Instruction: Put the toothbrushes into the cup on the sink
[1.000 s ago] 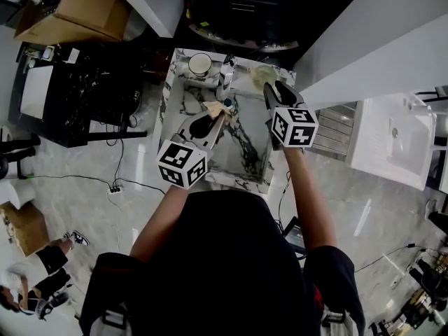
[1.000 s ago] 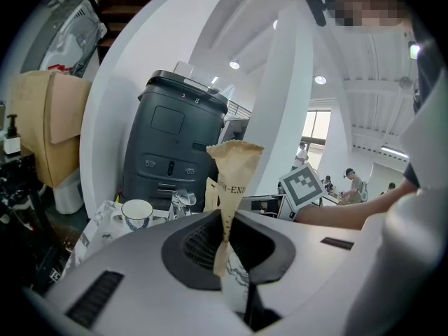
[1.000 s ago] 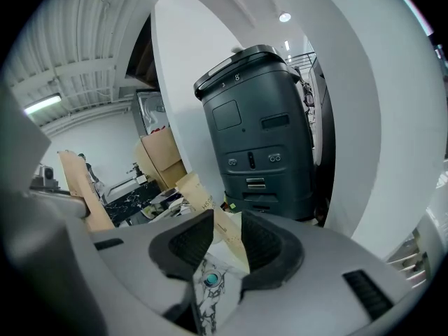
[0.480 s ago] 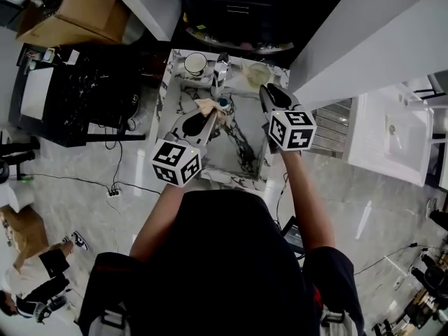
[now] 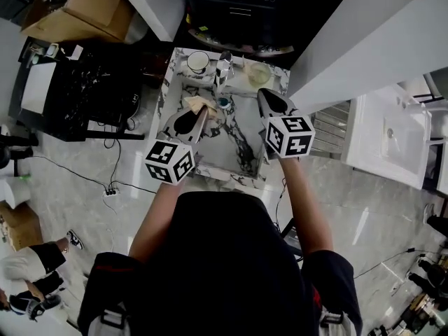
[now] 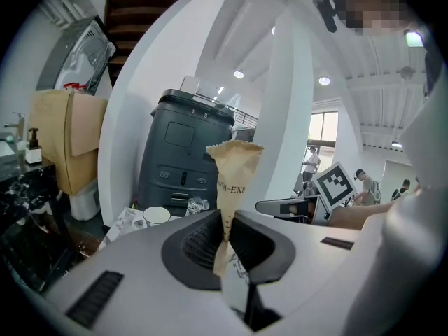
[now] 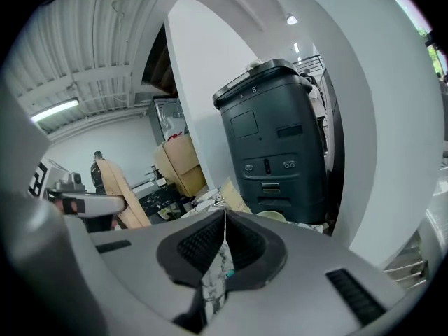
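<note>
**Left gripper** (image 5: 198,112): left of centre in the head view, over the basin. Its jaws are closed on a tan paper packet (image 6: 234,166) with dark print. The packet stands up out of the tips, with its crimped end uppermost.

**Right gripper** (image 5: 262,94): right of centre, over the basin's right side. Its jaws are together, and nothing can be made out between them.

**Cup** (image 5: 198,61): white and upright on the back left corner of the marble sink (image 5: 231,180), upper centre of the frame. It is well apart from both grippers. In the left gripper view it sits low and left of the packet.

**Faucet** (image 5: 224,68): chrome, on the back rim just right of the cup. It stands between the cup and a pale green bowl (image 5: 258,73).

**Teal spot** (image 5: 224,102): in the basin below the faucet, beside the packet.

**Surroundings:**
- Dark grey machine (image 6: 183,152) behind the sink.
- Cardboard box (image 5: 77,9), upper left.
- Black table (image 5: 77,96) at the left, with cables (image 5: 115,180) on the floor below it.
- White washbasin (image 5: 392,138), far right.
- A person (image 5: 35,264), lower left.
</note>
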A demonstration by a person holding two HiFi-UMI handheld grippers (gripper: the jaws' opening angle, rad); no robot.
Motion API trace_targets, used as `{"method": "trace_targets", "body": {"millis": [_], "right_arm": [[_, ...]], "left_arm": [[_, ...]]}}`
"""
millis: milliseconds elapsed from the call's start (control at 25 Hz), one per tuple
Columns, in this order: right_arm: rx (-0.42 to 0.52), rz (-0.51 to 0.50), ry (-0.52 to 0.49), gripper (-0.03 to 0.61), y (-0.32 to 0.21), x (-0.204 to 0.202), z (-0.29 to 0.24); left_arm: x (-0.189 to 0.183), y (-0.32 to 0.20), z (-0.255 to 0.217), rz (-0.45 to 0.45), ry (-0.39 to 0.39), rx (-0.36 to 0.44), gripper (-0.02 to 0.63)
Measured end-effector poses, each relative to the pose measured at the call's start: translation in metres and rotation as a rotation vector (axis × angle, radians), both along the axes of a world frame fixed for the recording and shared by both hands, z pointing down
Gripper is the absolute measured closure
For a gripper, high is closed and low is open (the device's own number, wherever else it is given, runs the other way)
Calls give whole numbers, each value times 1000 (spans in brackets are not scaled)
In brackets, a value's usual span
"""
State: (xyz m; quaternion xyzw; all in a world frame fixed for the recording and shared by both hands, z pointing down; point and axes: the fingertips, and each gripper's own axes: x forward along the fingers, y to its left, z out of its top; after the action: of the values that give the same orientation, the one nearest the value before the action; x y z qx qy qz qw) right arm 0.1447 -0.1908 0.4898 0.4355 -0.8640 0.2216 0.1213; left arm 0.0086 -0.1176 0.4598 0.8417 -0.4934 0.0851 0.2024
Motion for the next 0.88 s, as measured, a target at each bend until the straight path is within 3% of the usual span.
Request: {"method": "trace_targets", "body": {"millis": [400, 880], "right_arm": [[32, -24, -32, 545, 14, -26, -19], [43, 4, -25, 545, 13, -69, -30]], "left_arm": [[-21, 9, -2, -12, 6, 12, 580], [-58, -1, -13, 37, 20, 29, 580]]}}
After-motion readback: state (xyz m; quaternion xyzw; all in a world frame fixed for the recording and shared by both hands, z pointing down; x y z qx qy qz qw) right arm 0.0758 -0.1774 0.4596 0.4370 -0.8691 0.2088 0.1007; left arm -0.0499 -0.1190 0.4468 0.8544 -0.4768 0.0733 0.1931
